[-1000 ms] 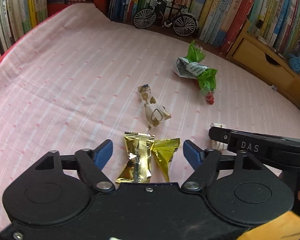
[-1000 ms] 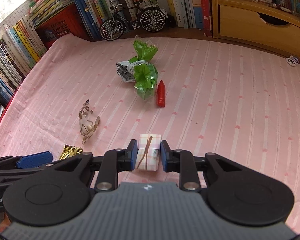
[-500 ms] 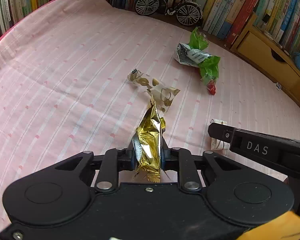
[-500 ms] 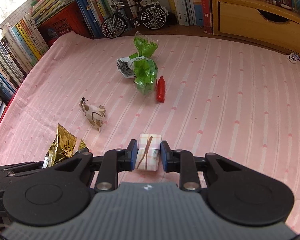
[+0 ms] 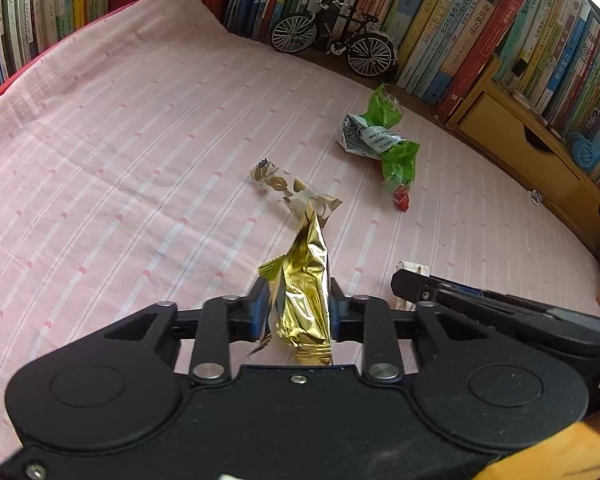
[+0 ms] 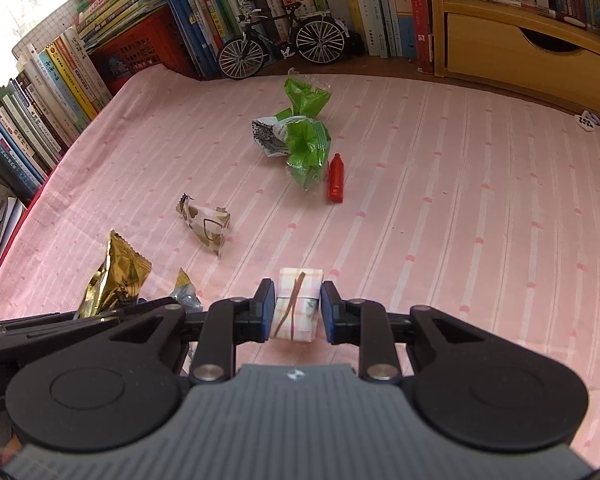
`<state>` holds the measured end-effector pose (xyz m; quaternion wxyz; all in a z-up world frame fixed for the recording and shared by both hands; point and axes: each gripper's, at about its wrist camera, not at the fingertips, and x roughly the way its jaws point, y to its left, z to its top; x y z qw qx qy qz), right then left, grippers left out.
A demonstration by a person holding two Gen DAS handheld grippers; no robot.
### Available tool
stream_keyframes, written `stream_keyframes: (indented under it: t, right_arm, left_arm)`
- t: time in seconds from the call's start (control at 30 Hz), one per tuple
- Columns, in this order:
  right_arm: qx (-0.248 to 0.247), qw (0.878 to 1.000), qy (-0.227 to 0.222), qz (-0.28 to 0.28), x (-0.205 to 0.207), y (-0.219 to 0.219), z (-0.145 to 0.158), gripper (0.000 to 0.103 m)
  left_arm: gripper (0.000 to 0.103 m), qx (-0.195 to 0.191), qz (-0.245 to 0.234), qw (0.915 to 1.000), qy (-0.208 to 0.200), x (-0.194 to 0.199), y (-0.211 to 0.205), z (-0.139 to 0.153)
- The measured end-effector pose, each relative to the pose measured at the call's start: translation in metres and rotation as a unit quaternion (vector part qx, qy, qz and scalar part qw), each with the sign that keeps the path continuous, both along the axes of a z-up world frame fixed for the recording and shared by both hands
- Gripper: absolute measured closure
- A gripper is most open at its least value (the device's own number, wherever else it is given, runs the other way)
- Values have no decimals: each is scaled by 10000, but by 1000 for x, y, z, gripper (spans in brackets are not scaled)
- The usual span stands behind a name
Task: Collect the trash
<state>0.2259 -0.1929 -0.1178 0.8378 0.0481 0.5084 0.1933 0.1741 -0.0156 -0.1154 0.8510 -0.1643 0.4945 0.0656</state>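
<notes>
I see: gold wrapper (image 5: 304, 300), crinkled glossy foil. Green wrapper (image 6: 306, 152), shiny creased plastic film. Red bottle (image 6: 335, 178), smooth plastic. Checked packet (image 6: 296, 304), matt paper. Bedsheet (image 5: 120, 168), soft matt woven cloth. Drawer unit (image 6: 512, 52), smooth wood. My left gripper (image 5: 296, 314), matt black plastic, metal rivets.

Model bicycle (image 6: 282, 46) before books (image 6: 340, 4), beside wooden drawer unit (image 6: 520, 56)

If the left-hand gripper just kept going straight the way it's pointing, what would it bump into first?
Probably the heart-print wrapper lying on the pink cloth just ahead. The left gripper, its jaws opening around the gold wrapper, points down at it, though depth is hard to judge.
</notes>
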Motion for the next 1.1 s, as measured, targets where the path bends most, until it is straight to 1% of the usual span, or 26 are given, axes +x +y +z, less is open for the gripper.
stream_keyframes:
  t: [0.03, 0.1, 0.13, 0.23, 0.27, 0.33, 0.47, 0.5, 0.6, 0.67, 0.73, 0.97, 1.03, 1.07, 1.1]
  right_arm:
    - [-9, 10000, 15, -24, 0, -1, -1, 73]
    - [-26, 10000, 38, -71, -1, -5, -1, 72]
    - [-27, 10000, 45, -82, -1, -7, -1, 72]
    - [-21, 9999, 50, -96, -1, -12, -2, 72]
    - [-18, 9999, 47, -90, -1, -13, -2, 72]
    - [-31, 10000, 28, -77, -1, -14, -2, 72]
    - [-49, 10000, -31, -54, -1, -17, -1, 72]
    - [-55, 10000, -41, -55, 0, -18, -1, 72]
    - [-81, 9999, -51, -78, 1, -20, -2, 72]
    - [-85, 9999, -39, -100, 2, -22, -2, 72]
    - [-89, 9999, -23, -117, 3, -23, -3, 72]
    - [-55, 9999, 20, -138, 4, -22, -6, 72]
    - [-51, 9999, 36, -127, 4, -21, -7, 72]
    - [-49, 9999, 41, -119, 4, -21, -7, 72]
    - [-47, 9999, 44, -108, 4, -20, -8, 72]
  left_arm:
    - [42, 83, 73, 9999, 25, 3, -2, -2]
    - [34, 255, 217, 9994, 105, 7, -4, -4]
    - [32, 239, 230, 9993, 160, 8, -5, -5]
    - [24, -39, 330, 9993, 141, 3, 0, -4]
    - [24, -131, 411, 9990, 96, -2, 2, -3]
    - [21, -154, 623, 9979, 107, -6, 6, -3]
    - [21, -309, 1000, 9941, 296, 1, 8, -12]
    - [19, -333, 1082, 9930, 330, 5, 8, -14]
    - [18, -246, 1290, 9904, 422, 16, 6, -19]
    - [21, -279, 1376, 9891, 448, 22, 4, -23]
    - [34, -301, 1383, 9890, 440, 25, 3, -25]
    - [50, -82, 1279, 9912, 338, 23, 1, -26]
    - [59, 36, 1191, 9923, 324, 22, 0, -26]
    - [60, 83, 1166, 9926, 313, 21, 0, -26]
    - [65, 98, 1161, 9927, 298, 19, 0, -26]
